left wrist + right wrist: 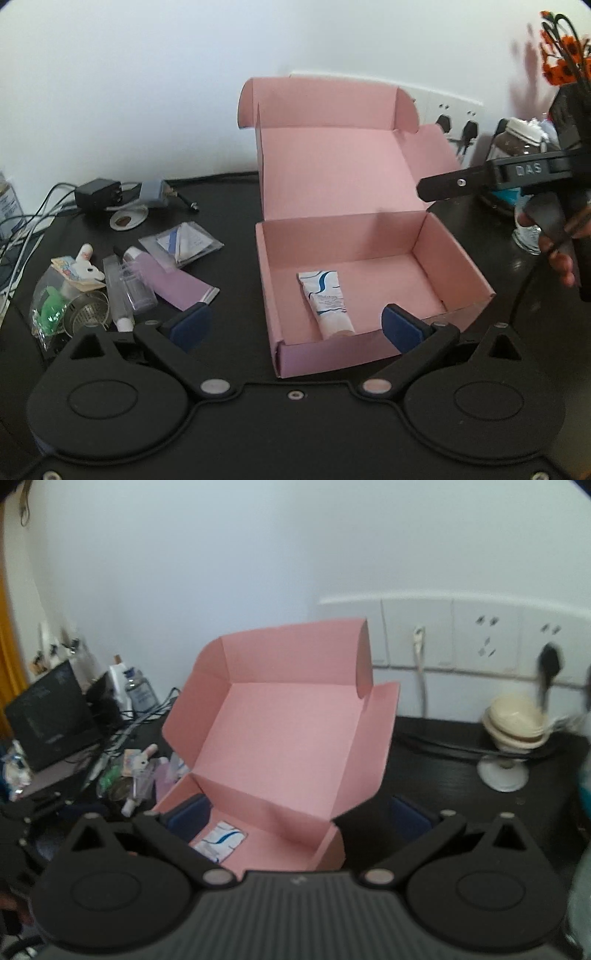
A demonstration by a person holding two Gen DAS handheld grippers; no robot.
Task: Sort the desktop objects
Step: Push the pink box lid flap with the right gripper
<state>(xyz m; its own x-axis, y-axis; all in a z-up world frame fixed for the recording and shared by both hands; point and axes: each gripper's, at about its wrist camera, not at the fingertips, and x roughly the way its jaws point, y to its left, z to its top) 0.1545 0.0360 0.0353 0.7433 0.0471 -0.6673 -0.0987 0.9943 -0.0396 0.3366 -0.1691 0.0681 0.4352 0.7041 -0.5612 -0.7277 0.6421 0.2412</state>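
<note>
Pink cardboard box (369, 258) sat open at frame centre on the black desk (236, 206), a white-and-blue tube (325, 299) lying inside. My left gripper (295, 325) and right gripper (299, 816) both gaped empty — remaining toiletries (129, 280) clustered lower left.

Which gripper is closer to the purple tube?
Left. The left hand-held gripper has one finger almost at the purple tube; the right hand-held gripper is over the pink box.

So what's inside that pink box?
One white tube with blue swirls lies in the pink box. The front wall hides the tube's cap end.
</note>
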